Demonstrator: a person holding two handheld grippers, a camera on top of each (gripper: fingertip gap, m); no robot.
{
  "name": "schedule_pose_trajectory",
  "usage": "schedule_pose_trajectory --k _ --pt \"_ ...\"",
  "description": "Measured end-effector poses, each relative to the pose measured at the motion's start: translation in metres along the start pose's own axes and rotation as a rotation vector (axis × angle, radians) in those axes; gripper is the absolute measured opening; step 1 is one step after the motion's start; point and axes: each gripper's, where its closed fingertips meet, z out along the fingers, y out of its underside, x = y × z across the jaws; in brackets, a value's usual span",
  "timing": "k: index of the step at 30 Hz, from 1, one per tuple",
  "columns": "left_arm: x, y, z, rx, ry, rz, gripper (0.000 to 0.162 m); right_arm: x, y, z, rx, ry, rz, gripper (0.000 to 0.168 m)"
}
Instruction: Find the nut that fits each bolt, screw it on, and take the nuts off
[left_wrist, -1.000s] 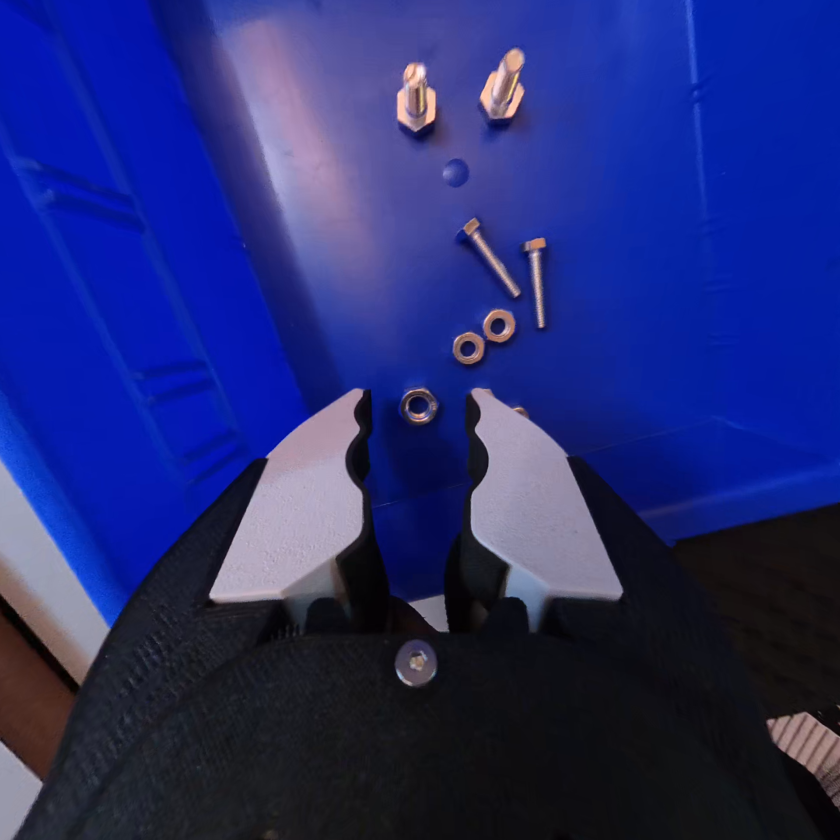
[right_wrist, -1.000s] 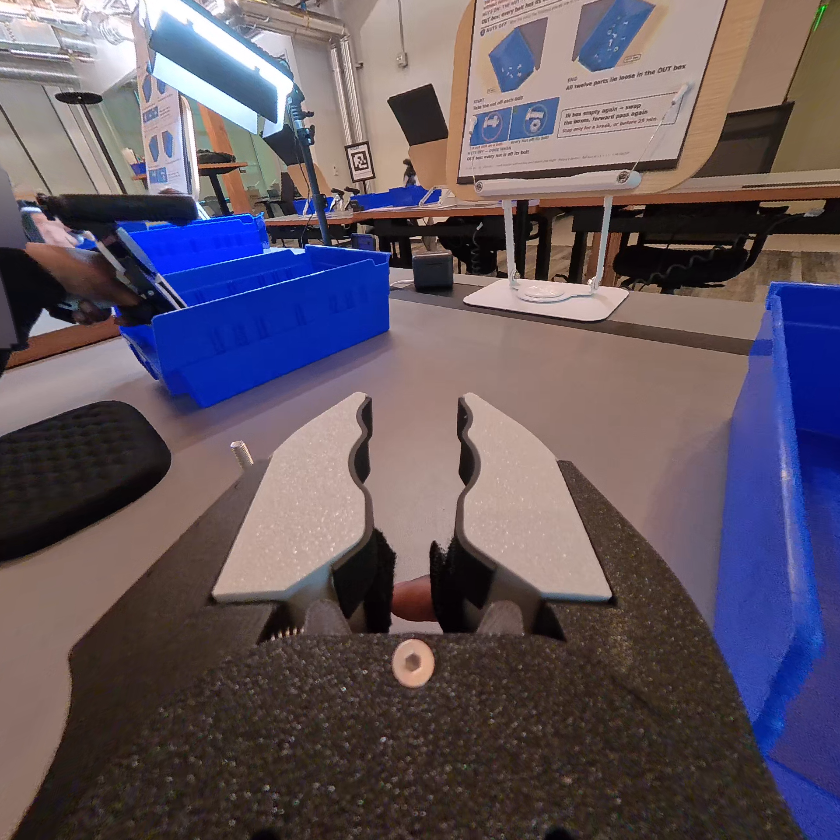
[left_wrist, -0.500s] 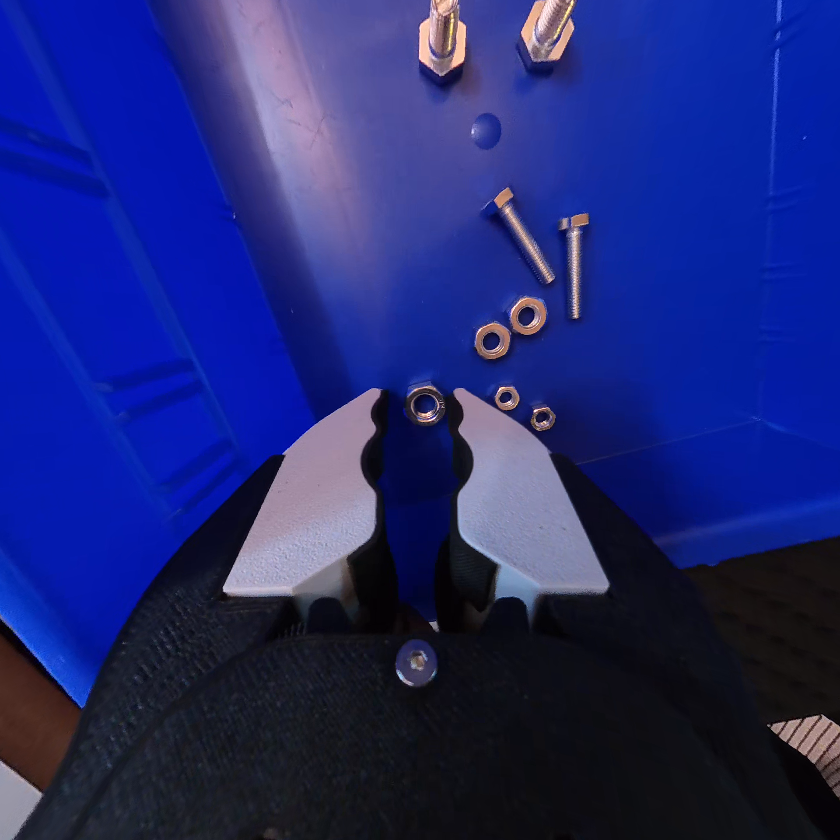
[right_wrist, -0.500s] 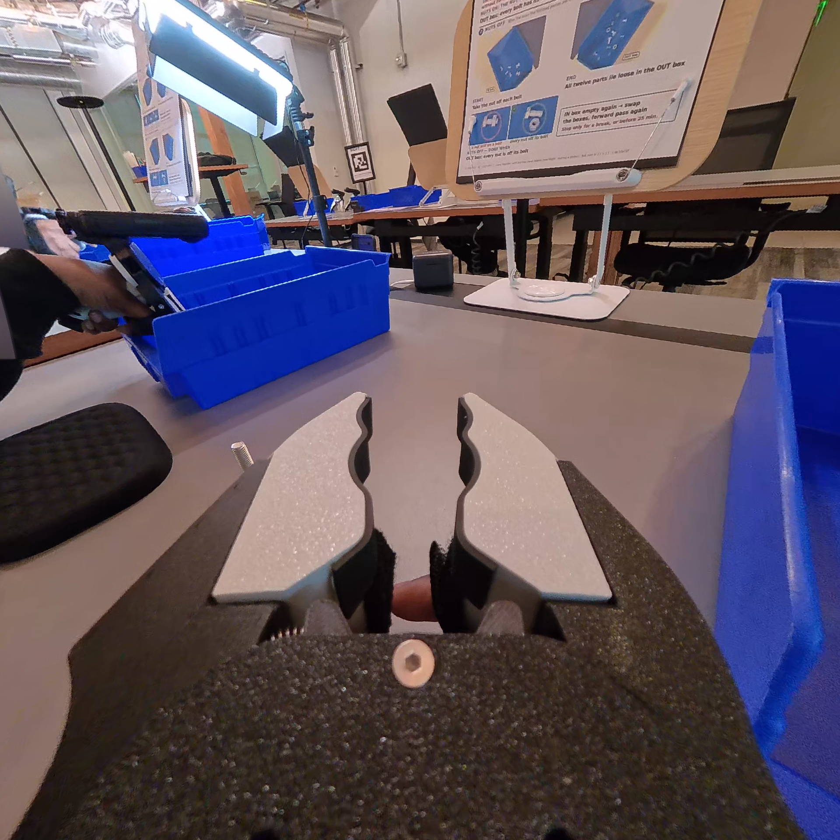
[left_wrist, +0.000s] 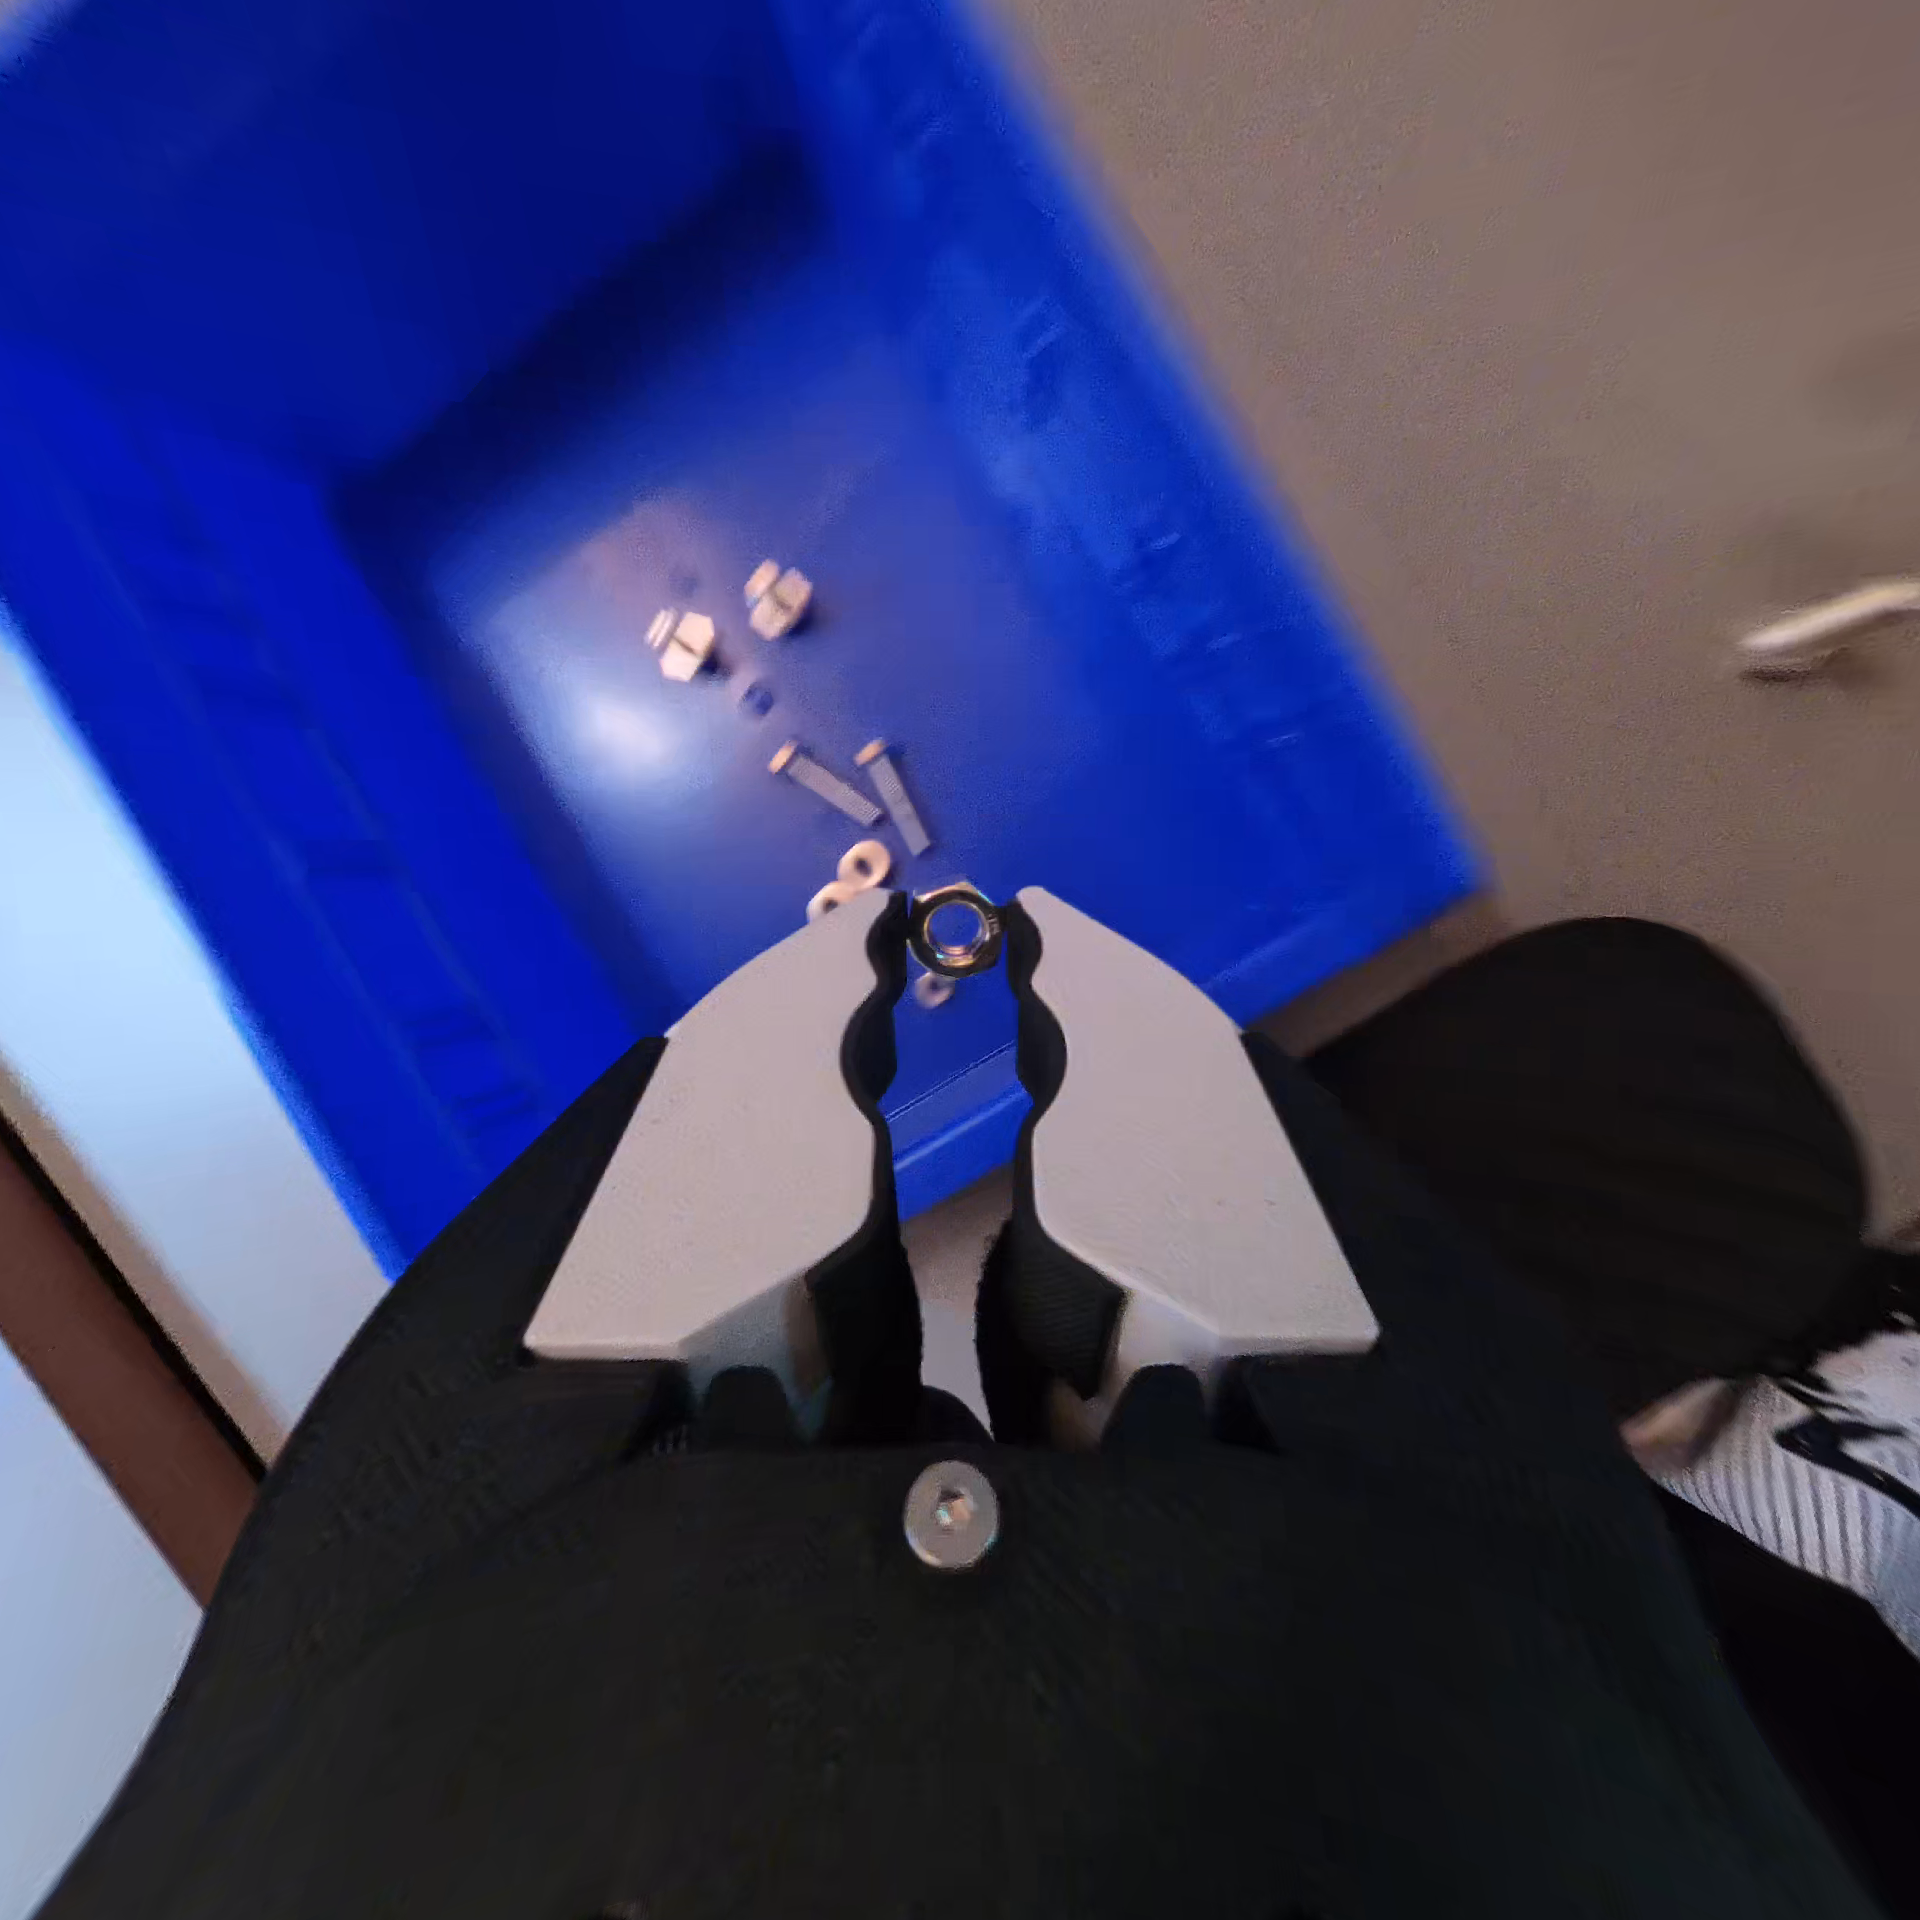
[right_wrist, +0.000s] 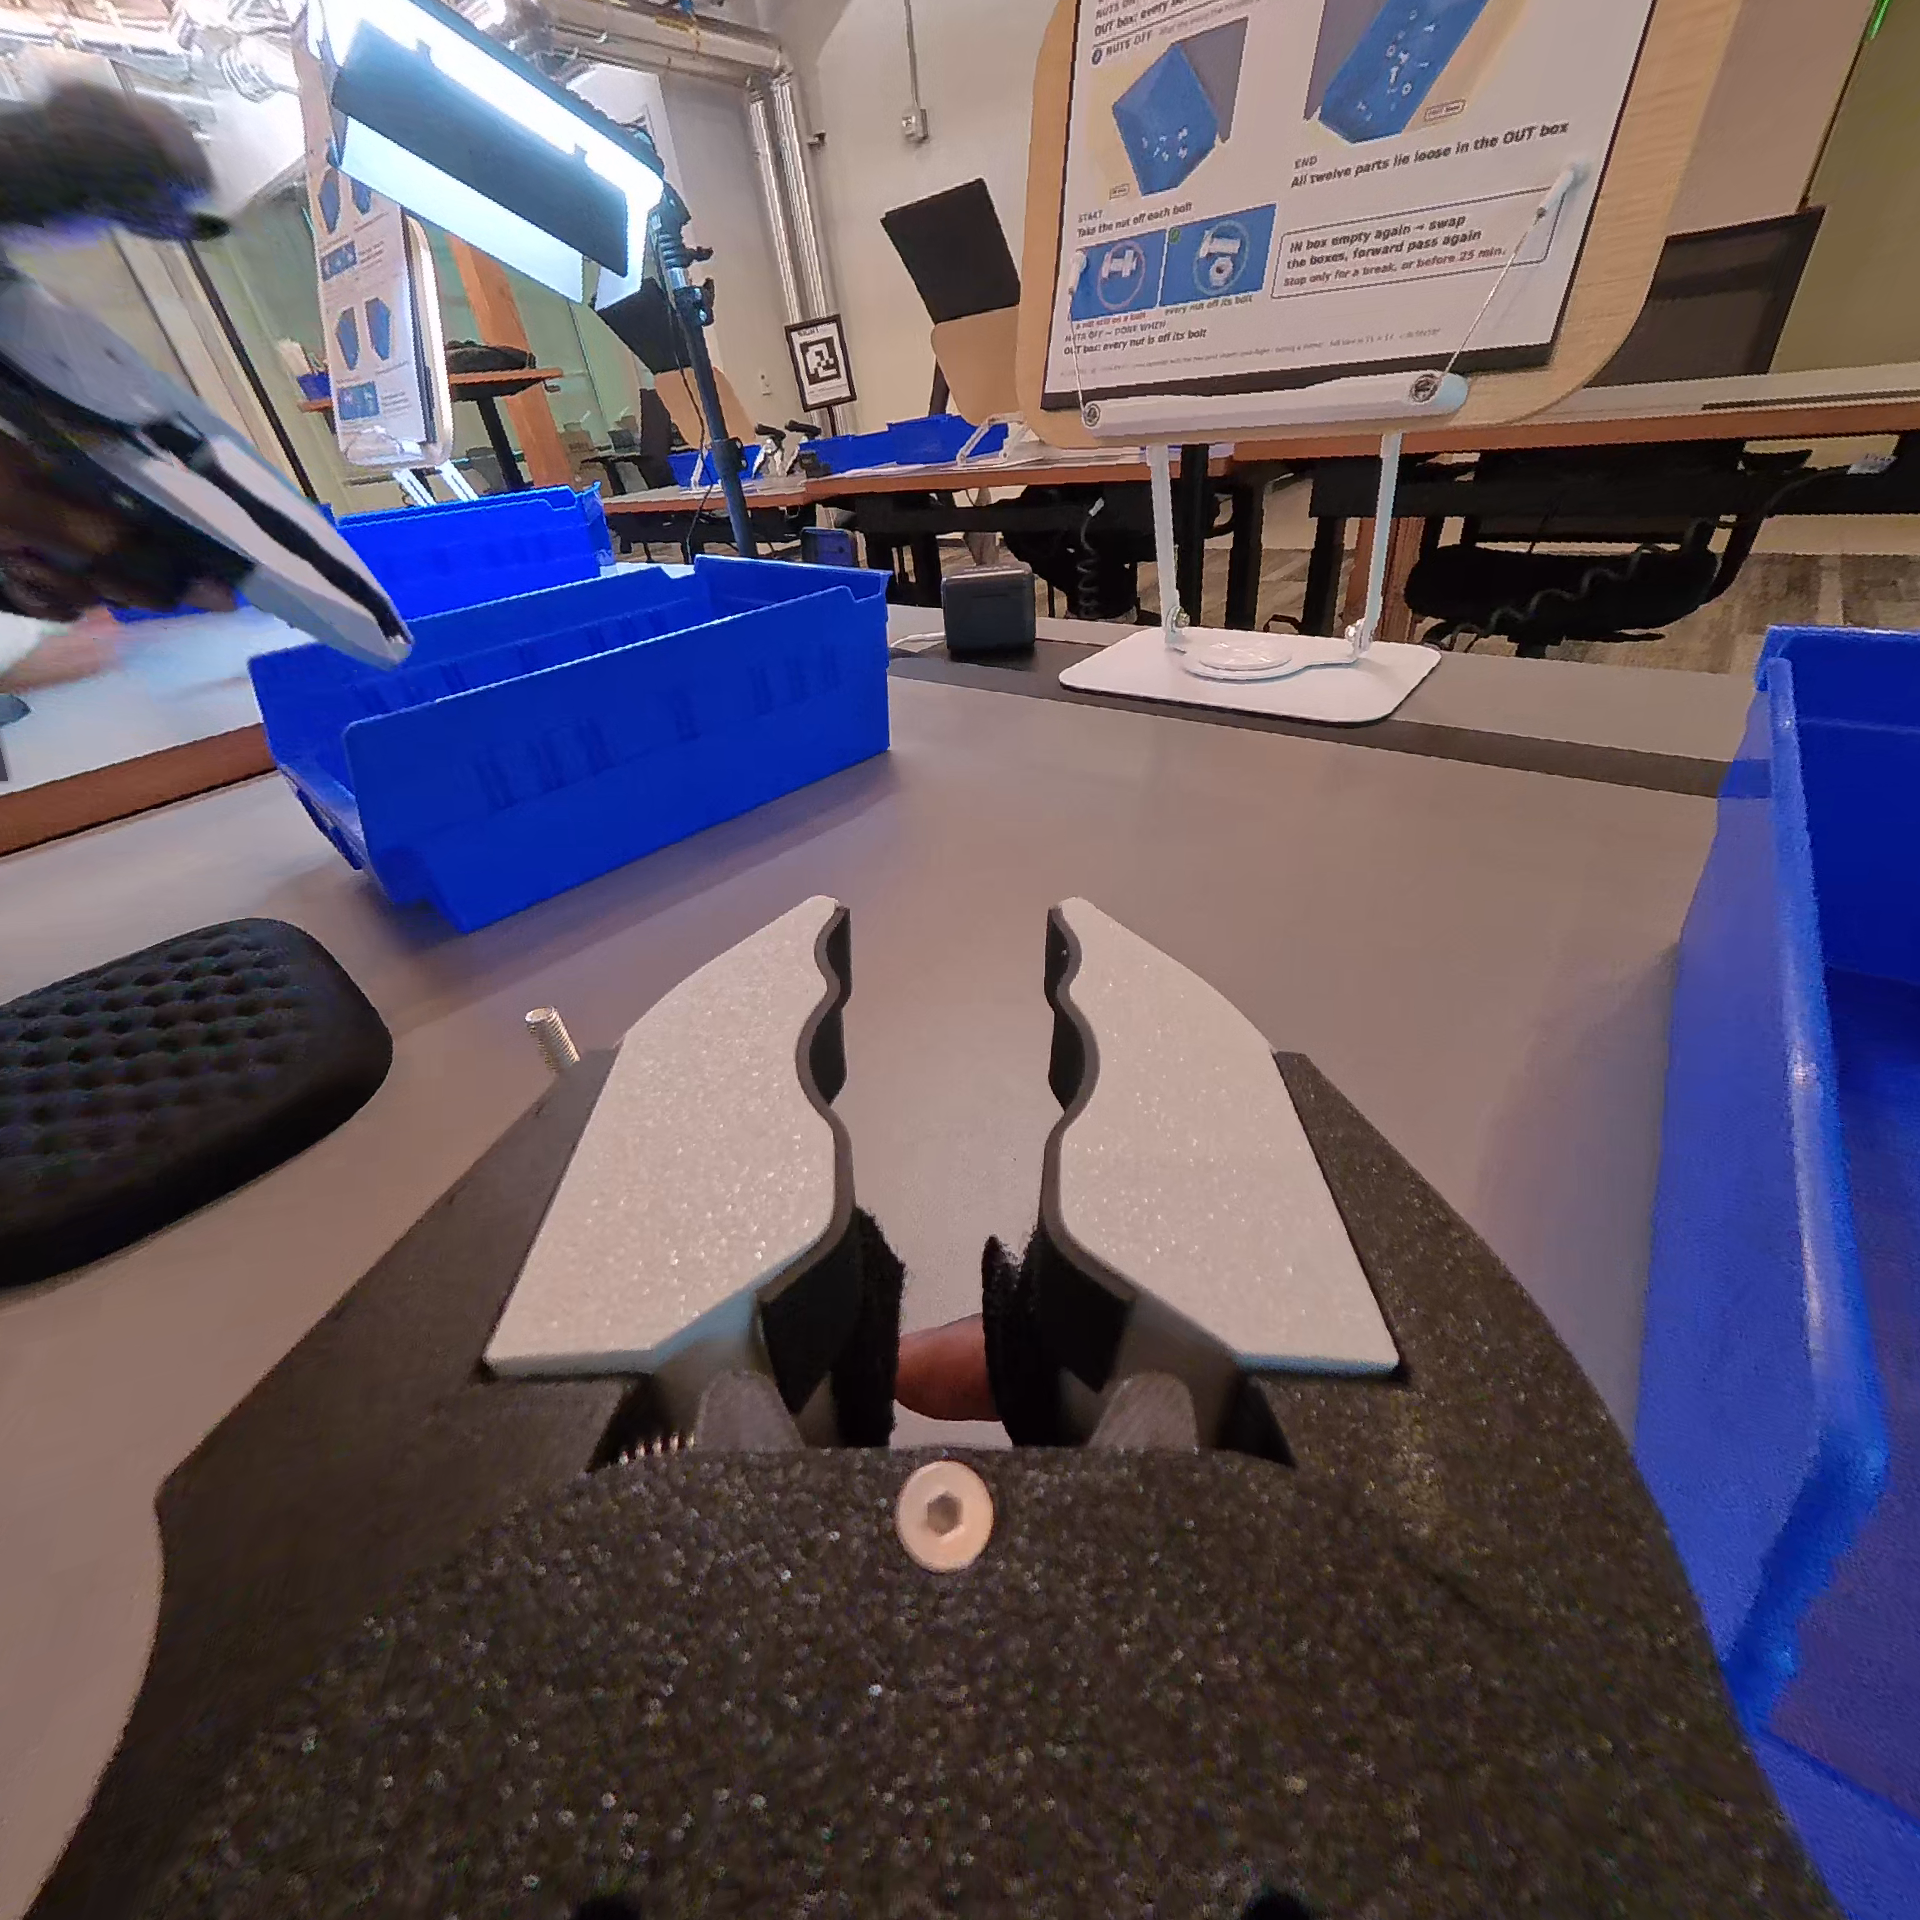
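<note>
Now your widest landmark is the grey table (right_wrist: 1195, 831), with the blue bin (right_wrist: 582, 727) on its far left and a second blue bin (right_wrist: 1787, 1039) at the near right. Between them the black padded rest (right_wrist: 156, 1081) lies at the near left, and just beside it a bolt (right_wrist: 551, 1034) pokes up next to your right tongs (right_wrist: 943, 961), its threaded end pointing upward; most of it is hidden behind the tool body.

Your right tongs sit low over the table, moderately wide and gripping nothing. Your left tongs (left_wrist: 954, 912) are closed on the nut (left_wrist: 952, 932), pinched by its flats at the very tips, with its hole facing the camera. In the right wrist view they hang above the near rim of the far-left bin.

What the next move likely turns on: the bolt by your right tongs lies well apart from the nut, to the nut's right and nearer to you. The right tongs are much the closer to that bolt, so they would steady it while the left brings the nut across, hole in line with the shank.

Half a second ago the nut lay on the bin floor between your left tips; it is now lifted clear, and the remaining bolts (left_wrist: 831, 795) and nuts (left_wrist: 854, 873) look smaller below. The right tongs have not moved.
</note>
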Motion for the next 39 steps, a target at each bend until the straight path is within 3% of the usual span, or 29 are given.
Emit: schedule_pose_trajectory --k 6,10,13,24,32,39 --pt "0.125 -0.06 -0.03 0.192 0.198 0.384 0.018 0.0 0.0 0.0 -0.001 0.001 -0.004 0.036" --pt "0.197 -0.081 -0.011 0.233 0.332 0.555 0.019 -0.001 0.0 0.0 0.004 -0.001 -0.007 0.036" --pt "0.226 -0.084 0.017 0.18 0.385 0.599 0.018 0.0 -0.001 -0.001 0.012 -0.002 -0.004 0.036" --pt "0.271 -0.043 0.091 -0.101 0.412 0.737 0.018 0.0 -0.002 -0.002 0.017 -0.004 -0.002 0.036" --pt "0.273 -0.031 0.103 -0.157 0.374 0.784 0.019 0.0 -0.001 -0.001 0.014 -0.004 -0.004 0.036" --pt "0.273 -0.034 0.095 -0.107 0.404 0.742 0.021 0.0 -0.001 -0.001 0.009 -0.003 -0.003 0.036"
